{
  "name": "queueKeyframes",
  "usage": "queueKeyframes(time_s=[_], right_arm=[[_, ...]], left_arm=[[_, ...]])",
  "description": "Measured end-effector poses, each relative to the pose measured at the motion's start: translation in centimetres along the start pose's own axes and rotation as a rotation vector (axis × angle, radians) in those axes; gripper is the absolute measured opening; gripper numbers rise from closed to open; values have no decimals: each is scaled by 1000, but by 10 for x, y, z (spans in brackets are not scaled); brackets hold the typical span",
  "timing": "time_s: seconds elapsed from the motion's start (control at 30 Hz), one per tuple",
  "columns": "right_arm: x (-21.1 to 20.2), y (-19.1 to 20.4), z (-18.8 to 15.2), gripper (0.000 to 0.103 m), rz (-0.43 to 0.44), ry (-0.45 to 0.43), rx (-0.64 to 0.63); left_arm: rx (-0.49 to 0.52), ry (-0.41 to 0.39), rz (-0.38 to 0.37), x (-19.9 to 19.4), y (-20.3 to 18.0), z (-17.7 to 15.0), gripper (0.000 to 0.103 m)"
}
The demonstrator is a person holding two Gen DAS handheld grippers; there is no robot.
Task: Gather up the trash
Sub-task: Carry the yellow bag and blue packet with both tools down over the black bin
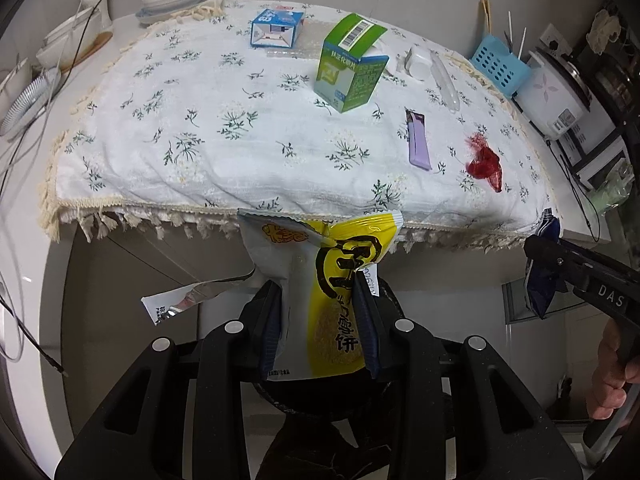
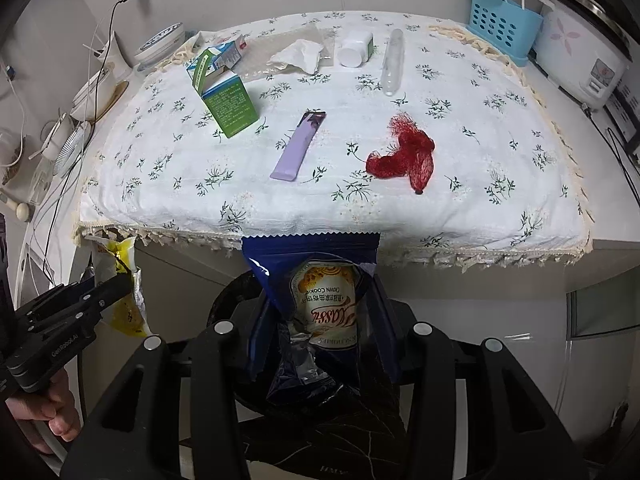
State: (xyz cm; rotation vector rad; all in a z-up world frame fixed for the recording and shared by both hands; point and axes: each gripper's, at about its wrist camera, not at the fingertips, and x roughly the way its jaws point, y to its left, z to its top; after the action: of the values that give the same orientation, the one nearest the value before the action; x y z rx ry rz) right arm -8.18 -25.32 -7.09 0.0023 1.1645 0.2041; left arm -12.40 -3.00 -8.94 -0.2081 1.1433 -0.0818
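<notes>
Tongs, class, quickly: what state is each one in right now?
Left tongs: shut on the yellow-and-white plastic snack wrapper.
Right tongs: shut on the dark blue foil cookie packet.

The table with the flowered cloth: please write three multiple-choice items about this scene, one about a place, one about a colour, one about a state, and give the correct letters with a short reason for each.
1. Where does the red mesh piece lie in the right wrist view?
A. on the flowered cloth, right of the purple wrapper
B. inside the blue basket
C. under the green carton

2. What colour is the wrapper held by the left gripper?
A. red
B. yellow and white
C. purple

3. In what state is the green carton?
A. lying flat, closed
B. crushed
C. upright, top flap open

Answers:
1. A: it rests on the cloth, apart from the purple wrapper.
2. B: the snack wrapper between its fingers is yellow and white.
3. C: it stands on its base with its flap raised.
</notes>
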Motion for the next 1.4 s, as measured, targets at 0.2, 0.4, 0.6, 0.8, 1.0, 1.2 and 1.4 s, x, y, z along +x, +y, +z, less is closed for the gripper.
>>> queueKeyframes(time_s=[0.2,0.4,0.6,0.8,1.0,1.2,1.4], right_arm=[[11,-2,-12,42,-6,23,-8],[28,0,-25,42,0,49,-32],[49,-1,-37,42,-2,59,-58],[71,-6,-49,42,7,72,-56],[86,-13,-61,42,13,95,-32],[91,-22,-68,42,5,111,-10],[93,-29,-75,42,-10,121,6]], left_arm=[[-6,16,-9,13,-1,-14,33],[3,39,-4,35,-4,-27,33],[7,56,-9,62,-2,-40,33],[26,71,-2,89,-3,-52,33],[48,105,31,122,-5,-62,33],[95,141,42,153,-14,-68,33],[113,166,30,176,-26,-67,33]])
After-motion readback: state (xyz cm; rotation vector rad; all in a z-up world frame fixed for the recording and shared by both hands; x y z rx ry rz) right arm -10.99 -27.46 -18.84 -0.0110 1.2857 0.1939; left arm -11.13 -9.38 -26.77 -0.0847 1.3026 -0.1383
